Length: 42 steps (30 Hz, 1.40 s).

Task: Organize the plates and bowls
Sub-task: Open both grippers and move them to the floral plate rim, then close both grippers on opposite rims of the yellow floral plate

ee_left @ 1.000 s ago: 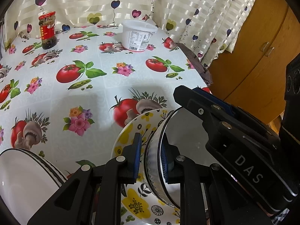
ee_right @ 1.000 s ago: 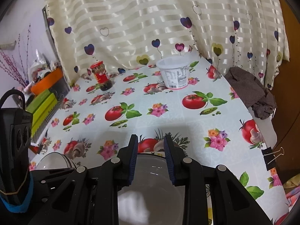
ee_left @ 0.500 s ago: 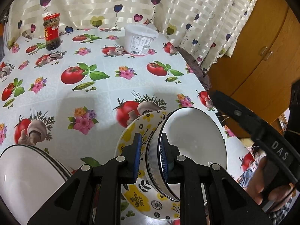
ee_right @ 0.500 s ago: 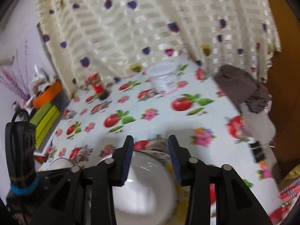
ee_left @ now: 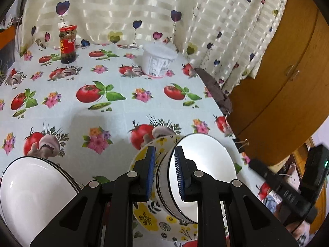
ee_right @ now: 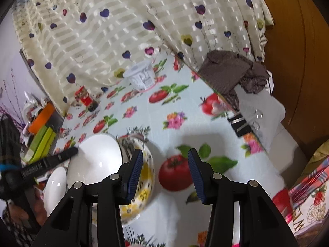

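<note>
Gripping the rim of a white bowl (ee_left: pixel 203 170), the left gripper (ee_left: pixel 163 171) holds it tilted over a yellow flowered plate (ee_left: pixel 148 214) on the table (ee_left: pixel 123 111). The right gripper (ee_right: pixel 164 171) stands apart over bare tablecloth, empty, its jaws having just opened.

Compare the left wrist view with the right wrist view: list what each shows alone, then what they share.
Left wrist only: the left gripper clamped on the white bowl's rim.
Right wrist only: the right gripper, open and empty over the tablecloth; the green and orange boxes.
Both: white bowl, yellow floral plate, red-lidded jar, white tub, curtain.
</note>
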Motion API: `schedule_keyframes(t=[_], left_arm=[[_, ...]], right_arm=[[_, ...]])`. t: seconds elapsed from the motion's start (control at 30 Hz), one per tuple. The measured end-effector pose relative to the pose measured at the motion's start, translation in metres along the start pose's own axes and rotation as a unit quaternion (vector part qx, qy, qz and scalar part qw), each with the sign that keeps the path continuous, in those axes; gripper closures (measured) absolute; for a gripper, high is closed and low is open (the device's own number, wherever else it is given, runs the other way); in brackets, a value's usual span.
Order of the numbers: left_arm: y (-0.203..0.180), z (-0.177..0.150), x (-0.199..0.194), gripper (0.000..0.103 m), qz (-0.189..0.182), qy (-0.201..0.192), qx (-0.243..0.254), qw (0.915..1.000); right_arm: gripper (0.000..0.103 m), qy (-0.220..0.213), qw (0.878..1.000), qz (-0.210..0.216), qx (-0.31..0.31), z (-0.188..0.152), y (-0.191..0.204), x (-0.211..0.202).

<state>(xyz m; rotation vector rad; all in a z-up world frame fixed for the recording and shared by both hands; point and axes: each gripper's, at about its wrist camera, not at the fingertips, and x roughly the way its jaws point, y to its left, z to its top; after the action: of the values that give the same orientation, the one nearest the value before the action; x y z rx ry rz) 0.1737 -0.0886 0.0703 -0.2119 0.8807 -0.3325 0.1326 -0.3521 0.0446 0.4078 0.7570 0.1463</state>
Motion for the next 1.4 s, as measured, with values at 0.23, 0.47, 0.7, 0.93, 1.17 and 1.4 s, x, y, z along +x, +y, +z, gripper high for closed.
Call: schedule_keyframes(t=[0.23,0.47,0.7,0.93,1.17,1.4], left_arm=[[0.001,-0.005,0.008,0.083,0.003,0.012,-0.004,0.9999],[0.004,-0.008,0.017,0.081,0.000,0.021,-0.007,0.9998],[0.011,-0.011,0.026,0.080,-0.013,0.039,-0.027,0.9988],[0.013,-0.013,0.028,0.080,-0.012,0.046,-0.034,0.9983],[0.013,-0.014,0.020,0.080,-0.018,0.039,-0.038,0.9983],[0.015,-0.014,0.004,0.080,-0.027,0.018,-0.048,0.9984]], right_arm=[[0.058,0.023,1.000,0.015,0.000,-0.017,0.000,0.004],[0.058,0.040,0.998,0.043,-0.002,-0.027,0.006,0.006],[0.058,0.069,0.997,0.040,-0.022,-0.039,0.017,0.019],[0.058,0.089,0.995,0.016,-0.030,-0.042,0.020,0.035],[0.058,0.100,0.995,0.012,-0.016,-0.042,0.015,0.049],[0.074,0.091,0.995,0.028,-0.025,-0.040,0.016,0.049]])
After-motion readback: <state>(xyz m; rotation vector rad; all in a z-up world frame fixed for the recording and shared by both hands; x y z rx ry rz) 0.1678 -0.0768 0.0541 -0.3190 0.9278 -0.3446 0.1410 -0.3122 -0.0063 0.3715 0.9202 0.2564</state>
